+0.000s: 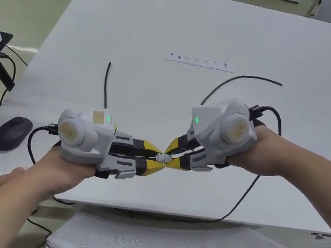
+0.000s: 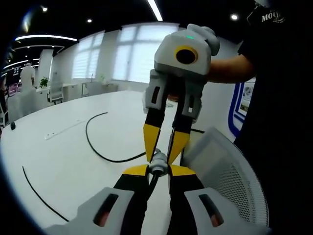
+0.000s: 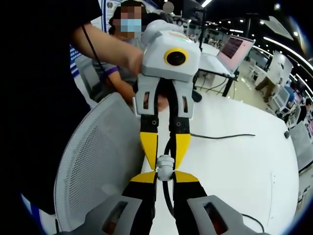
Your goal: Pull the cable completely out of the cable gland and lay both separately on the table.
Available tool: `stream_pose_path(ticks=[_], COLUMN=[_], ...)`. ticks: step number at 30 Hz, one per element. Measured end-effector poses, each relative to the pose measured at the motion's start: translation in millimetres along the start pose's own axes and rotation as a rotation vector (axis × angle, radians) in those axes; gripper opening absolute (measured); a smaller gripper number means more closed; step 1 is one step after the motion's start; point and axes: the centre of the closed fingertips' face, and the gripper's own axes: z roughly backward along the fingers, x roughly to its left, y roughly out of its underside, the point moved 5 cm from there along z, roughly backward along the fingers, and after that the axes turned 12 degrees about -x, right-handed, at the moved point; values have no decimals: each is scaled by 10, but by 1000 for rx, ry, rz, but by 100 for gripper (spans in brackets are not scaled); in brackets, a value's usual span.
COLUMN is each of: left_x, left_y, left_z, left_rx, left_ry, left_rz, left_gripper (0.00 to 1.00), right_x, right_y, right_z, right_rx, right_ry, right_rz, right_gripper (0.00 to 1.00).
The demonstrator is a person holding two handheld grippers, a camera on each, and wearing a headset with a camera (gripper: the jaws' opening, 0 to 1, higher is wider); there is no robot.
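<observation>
The left gripper's (image 2: 159, 170) jaws are closed to a narrow slit on the small grey cable gland (image 2: 157, 168). The right gripper's (image 3: 166, 177) jaws meet them tip to tip and appear pinched just as tightly on the black cable (image 3: 169, 198) where it leaves the gland. Both parts hang between the 2 grippers, above the front edge of the white surface (image 1: 155, 51). The gland looks light, hard and smooth, so its ribbed body is probably the surest hold. The cable seems thin, limp and likely to slip, and gripping it close to the gland should keep the pull straight. Its tail trails back across the surface.
</observation>
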Motion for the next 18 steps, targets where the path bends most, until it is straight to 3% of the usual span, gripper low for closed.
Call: stream_pose_path(ticks=[7, 11, 15, 18], left_x=[12, 19, 20, 7], left_y=[0, -23, -64, -108], left_z=[-7, 2, 3, 0], left_rx=[9, 9, 8, 7], left_ry=[-1, 0, 5, 10], left_rz=[-4, 0, -13, -25], left_gripper=[15, 15, 15, 15], right_x=[-1, -20, -35, -87], right_y=[10, 6, -3, -20], right_z=[1, 24, 74, 148], right_rx=[-12, -41, -95, -163], right_ry=[-3, -4, -13, -7], right_rz=[21, -12, -118, -225], right_gripper=[7, 8, 8, 13])
